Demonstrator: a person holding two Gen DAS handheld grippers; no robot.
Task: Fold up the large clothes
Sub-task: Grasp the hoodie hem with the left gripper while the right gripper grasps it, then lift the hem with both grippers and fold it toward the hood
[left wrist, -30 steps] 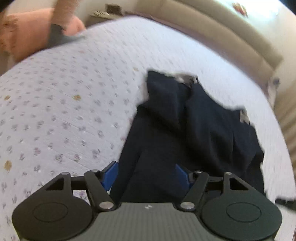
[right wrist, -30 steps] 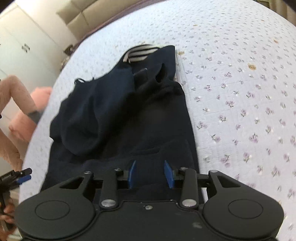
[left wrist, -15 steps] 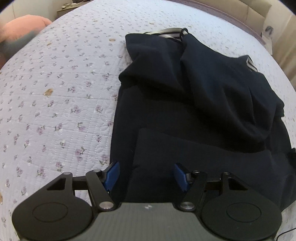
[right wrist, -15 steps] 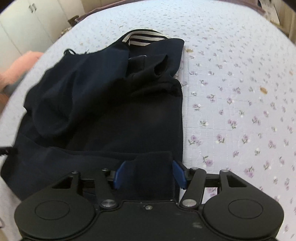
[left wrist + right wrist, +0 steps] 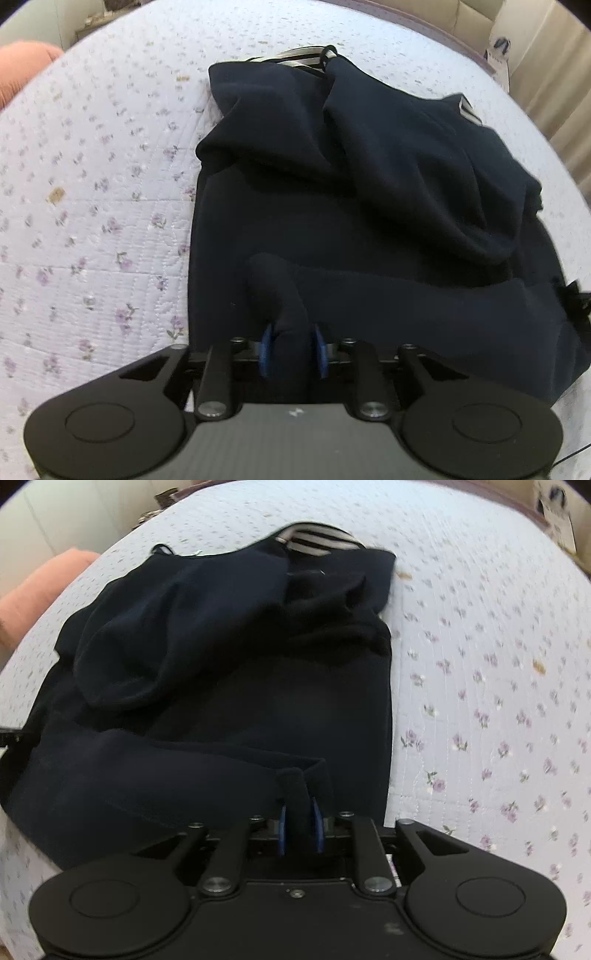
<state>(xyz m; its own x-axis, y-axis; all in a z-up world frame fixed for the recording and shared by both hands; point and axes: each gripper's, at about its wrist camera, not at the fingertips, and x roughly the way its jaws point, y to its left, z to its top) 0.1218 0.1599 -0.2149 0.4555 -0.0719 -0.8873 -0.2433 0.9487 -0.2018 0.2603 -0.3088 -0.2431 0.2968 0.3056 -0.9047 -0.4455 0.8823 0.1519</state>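
left gripper (image 5: pixel 291 347) + right gripper (image 5: pixel 300 825): jaws just closed, pinching dark navy fabric garment (image 5: pixel 369 206) hem | risk: thin pinch slips on lift, fold skews on floral quilted bed (image 5: pixel 92 221)

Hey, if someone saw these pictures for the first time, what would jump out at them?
A dark navy garment sprawled on a pale floral quilt, a striped collar at its far end. Near the cameras, the left tongs and right tongs have just closed, each pinching a fold of the near hem. An orange cushion sits at the quilt's far left.
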